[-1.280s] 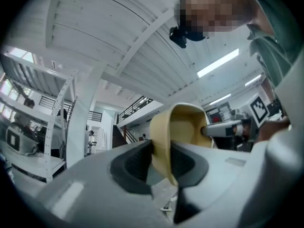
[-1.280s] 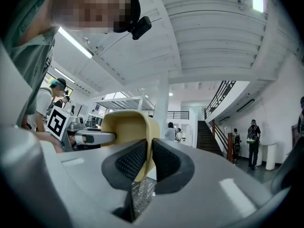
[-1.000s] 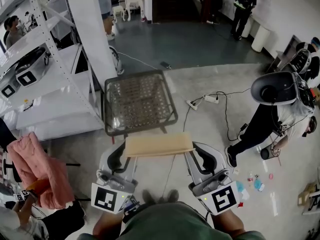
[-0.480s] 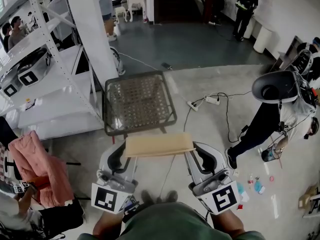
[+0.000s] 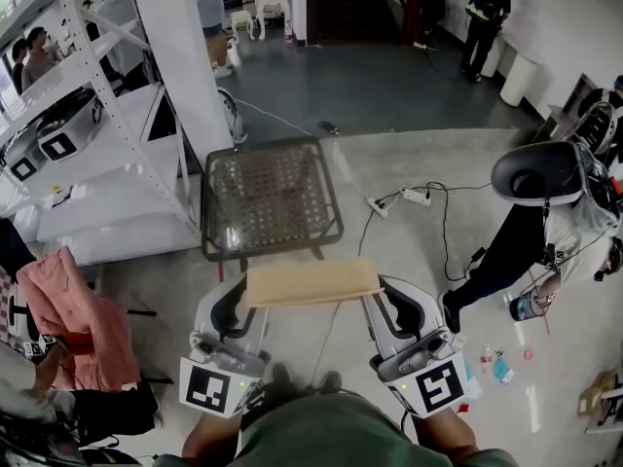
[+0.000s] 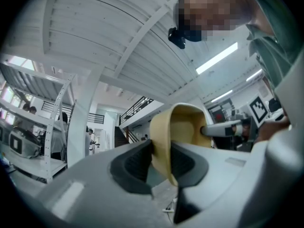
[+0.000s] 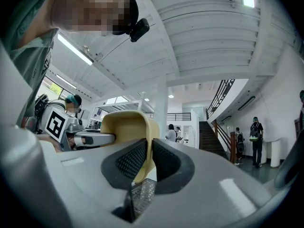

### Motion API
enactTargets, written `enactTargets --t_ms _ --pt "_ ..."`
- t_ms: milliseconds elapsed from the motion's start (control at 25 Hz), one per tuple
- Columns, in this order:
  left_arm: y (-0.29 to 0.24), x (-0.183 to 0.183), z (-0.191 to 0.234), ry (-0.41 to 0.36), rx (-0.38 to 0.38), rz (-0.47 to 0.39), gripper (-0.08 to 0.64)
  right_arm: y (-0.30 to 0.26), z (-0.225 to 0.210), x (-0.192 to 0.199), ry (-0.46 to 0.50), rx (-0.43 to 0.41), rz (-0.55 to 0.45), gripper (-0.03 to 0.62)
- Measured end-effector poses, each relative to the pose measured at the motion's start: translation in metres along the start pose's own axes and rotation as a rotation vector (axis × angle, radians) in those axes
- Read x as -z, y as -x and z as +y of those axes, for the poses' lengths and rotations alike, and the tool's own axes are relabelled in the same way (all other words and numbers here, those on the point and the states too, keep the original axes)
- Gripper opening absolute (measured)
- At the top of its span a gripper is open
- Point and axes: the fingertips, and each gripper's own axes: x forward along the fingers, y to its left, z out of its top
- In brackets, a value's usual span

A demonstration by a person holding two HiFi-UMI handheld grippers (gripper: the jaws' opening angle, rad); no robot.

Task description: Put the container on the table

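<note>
The jaws of the left gripper were clamped on the left end wall of the tan container, and those of the right gripper on its right end wall. The container was held level in the air between them, over the floor, just short of the low mesh-topped table.

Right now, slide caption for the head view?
Left tool and right tool clamp the tan container at its ends, short of the low table.
</note>
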Motion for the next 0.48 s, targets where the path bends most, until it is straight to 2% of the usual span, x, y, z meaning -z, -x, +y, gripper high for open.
enactTargets --t_ms 200,480 --pt "-0.002 0.005 0.018 0.010 0.000 0.005 0.077 -0.018 0.003 0.003 0.000 0.001 0.006 0.044" --pt "-0.007 0.008 0.064 0.020 0.037 -0.010 0.077 -0.060 0.015 0.004 0.014 0.038 0.023 0.043"
